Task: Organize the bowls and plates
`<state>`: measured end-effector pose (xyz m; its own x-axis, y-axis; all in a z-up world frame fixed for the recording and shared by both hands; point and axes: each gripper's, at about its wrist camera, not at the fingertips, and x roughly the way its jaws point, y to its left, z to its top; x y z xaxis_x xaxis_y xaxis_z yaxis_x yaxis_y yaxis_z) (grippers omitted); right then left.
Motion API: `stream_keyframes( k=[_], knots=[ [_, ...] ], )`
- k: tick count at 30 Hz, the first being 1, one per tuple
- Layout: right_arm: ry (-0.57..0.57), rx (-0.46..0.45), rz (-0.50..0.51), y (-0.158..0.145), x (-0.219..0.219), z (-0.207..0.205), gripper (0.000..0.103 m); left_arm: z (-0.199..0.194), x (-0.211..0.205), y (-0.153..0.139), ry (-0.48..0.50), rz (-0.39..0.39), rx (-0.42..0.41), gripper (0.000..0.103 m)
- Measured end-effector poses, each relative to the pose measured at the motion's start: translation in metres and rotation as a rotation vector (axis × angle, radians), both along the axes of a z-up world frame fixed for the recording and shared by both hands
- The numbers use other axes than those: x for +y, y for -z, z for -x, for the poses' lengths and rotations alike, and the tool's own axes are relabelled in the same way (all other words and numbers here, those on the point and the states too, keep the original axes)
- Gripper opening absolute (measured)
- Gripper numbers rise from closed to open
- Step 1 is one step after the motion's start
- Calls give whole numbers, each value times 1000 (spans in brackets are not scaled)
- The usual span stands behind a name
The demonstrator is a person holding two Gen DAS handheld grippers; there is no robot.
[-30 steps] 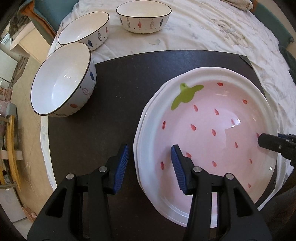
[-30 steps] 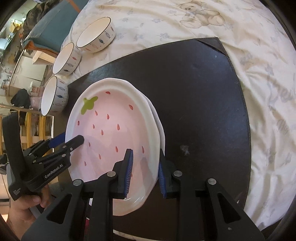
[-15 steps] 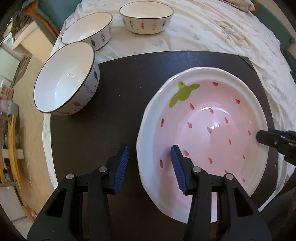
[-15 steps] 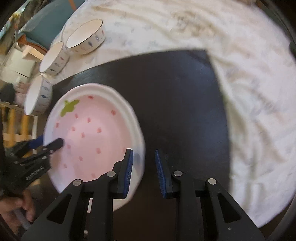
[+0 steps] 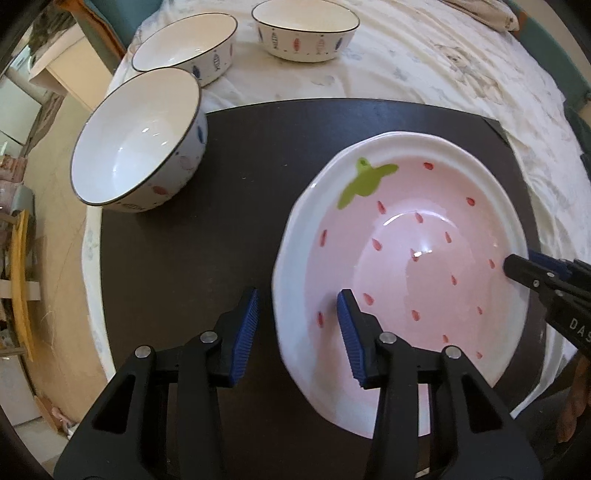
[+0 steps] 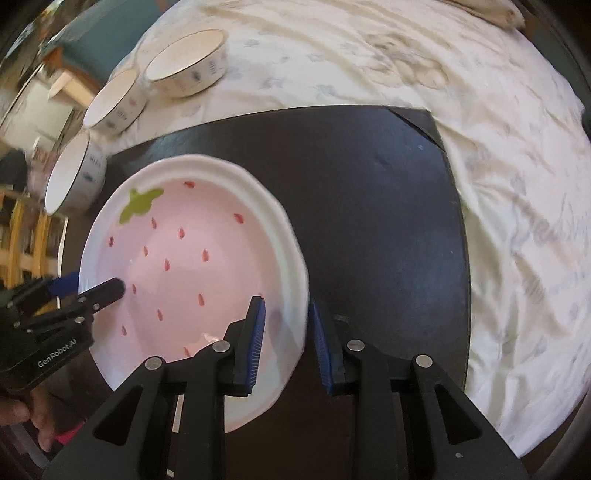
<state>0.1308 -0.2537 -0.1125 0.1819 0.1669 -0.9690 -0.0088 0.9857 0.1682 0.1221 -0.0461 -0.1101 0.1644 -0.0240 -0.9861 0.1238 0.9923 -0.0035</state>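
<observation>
left wrist view: your left gripper [image 5: 297, 325] straddles the glossy strawberry plate [image 5: 399, 258], pads apart.
your right gripper [image 6: 286, 332] brackets its smooth rim, not pinching; matte black mat [image 6: 369, 206] beneath.

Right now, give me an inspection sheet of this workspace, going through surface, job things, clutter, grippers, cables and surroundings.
Surface: dark mat on a pale printed cloth.
Job's things: pink strawberry plate on the mat; three white bowls, near bowl at the mat's corner, middle bowl and far bowl on the cloth.
Clutter: nothing seen.
Grippers: left gripper straddles the plate's rim, pads not pressing it; right gripper straddles the opposite rim, a gap showing at the pads.
Cables: nothing seen.
Surroundings: wooden rack and pale furniture beside the table.
</observation>
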Motion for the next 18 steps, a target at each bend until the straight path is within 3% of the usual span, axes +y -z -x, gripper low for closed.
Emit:
stream_keyframes(
  k=[5,10,12,14,18],
  knots=[
    [-26,11,11,7,8,0,30,1,-1,2,6,-8,-2,48],
    [-29,18,15,7,14,0,34,0,2,-5,-12,14,-23,49],
    [-6,4,-8,-1,10,0,38,1,4,-9,-15,15,-35,51],
    [20,-24,-28,-10,4,1,48,2,5,-14,-26,31,-47,63],
    [77,-60,-81,-24,-8,3,53,4,5,-22,-22,48,-68,66]
  ],
)
